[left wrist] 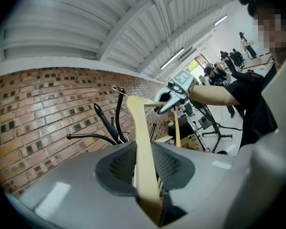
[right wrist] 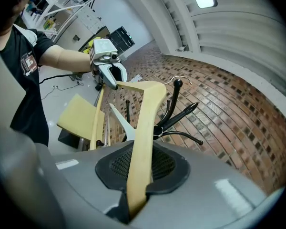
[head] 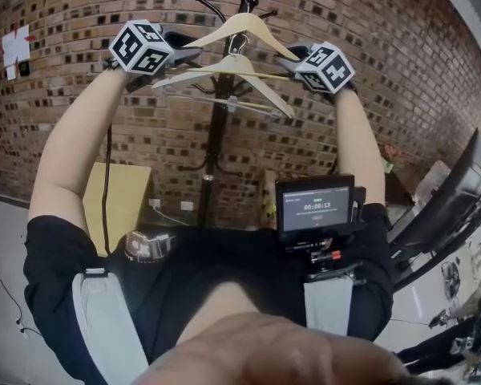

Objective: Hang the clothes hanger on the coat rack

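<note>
Pale wood fills both claws. The left gripper [left wrist: 145, 171] pinches one tip of the wooden hanger [left wrist: 142, 142] between its mesh pads, and the right gripper [right wrist: 136, 175] pinches the other tip the same way. Each gripper view looks up one arm of the hanger to its bend and across to the opposite claw.

Only the right gripper view shows the thin wire hook [right wrist: 175, 79] clearly. It stands just beside the knobbed top of the black coat rack [right wrist: 181, 114]; whether it touches a prong I cannot tell. Only the head view shows the whole hanger, held high and roughly level between two raised arms in front of the rack's pole. A second hanger [head: 239, 72] sits just beneath it, tilted and carrying a crossbar. The left gripper view alone shows people standing far back in the room.

Curved prongs fan out from the rack's top, and the brick wall [head: 72, 10] stands behind them. To either side of the pole the space is open. The held hanger is smooth, light and unpainted, gently arched, with flat arms.
</note>
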Demonstrator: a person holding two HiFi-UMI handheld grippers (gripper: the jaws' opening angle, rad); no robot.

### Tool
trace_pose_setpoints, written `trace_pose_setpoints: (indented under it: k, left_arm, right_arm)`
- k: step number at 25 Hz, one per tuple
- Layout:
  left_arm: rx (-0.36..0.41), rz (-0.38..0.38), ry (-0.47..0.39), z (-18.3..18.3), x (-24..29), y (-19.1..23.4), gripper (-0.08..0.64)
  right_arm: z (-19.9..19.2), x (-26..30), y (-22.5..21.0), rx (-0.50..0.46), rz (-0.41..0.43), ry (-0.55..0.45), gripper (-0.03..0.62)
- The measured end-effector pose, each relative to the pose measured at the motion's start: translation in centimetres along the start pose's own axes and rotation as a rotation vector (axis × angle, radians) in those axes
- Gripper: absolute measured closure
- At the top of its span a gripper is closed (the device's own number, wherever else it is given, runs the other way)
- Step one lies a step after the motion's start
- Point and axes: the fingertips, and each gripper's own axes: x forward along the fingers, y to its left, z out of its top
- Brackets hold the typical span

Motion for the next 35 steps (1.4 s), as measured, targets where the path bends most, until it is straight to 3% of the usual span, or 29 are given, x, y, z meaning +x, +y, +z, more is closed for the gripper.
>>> trace_pose_setpoints:
  k: [5,20,35]
  left_arm:
    - [-0.047,-0.009,0.004,-2.1,2.0,0.8,0.469]
    - [-0.08,-0.091,0.119,-8.1,6.9,2.0,0.469]
    - [-0.11,-0.114,0.171,-11.4,7.1,1.1,0.469]
  right_arm:
    - [-1.6,2.2,-0.5,0.014,0.04,0.038,0.528]
    - [-7.6,8.6,1.3,0.129,0.132,0.081,0.528]
    - [-9.4,10.8,4.2,0.171,0.16,0.077,0.528]
